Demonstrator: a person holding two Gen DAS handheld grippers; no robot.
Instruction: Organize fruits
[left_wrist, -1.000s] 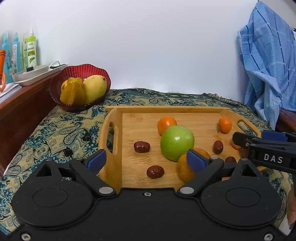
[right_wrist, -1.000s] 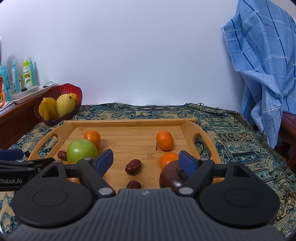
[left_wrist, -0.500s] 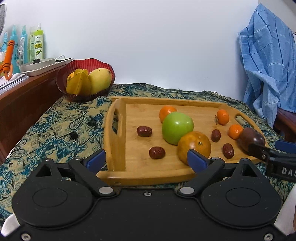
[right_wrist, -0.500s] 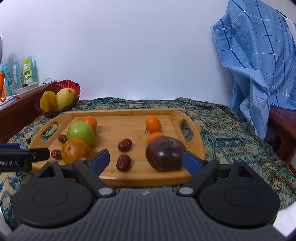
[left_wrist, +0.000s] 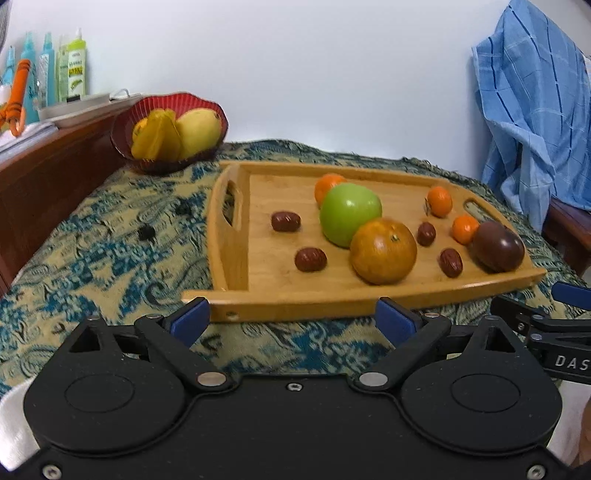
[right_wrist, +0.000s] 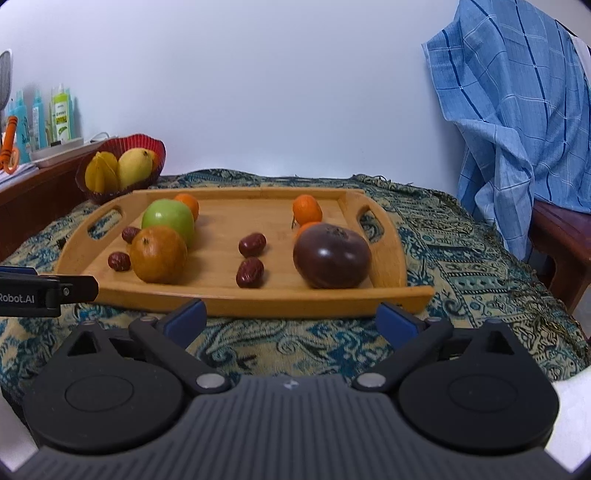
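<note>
On wooden tray (right_wrist: 221, 306): dark purple fruit (right_wrist: 331, 255) at right end, possibly touching small orange (right_wrist: 306, 226) behind. Right gripper (right_wrist: 291, 320) jaws just opened wide, empty; left gripper (left_wrist: 293, 321) likewise spread, empty.

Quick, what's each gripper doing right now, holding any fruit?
Left gripper: open, holding nothing.
Right gripper: open, fingers have just been opening, nothing between them; the dark purple fruit sits on the tray.
</note>
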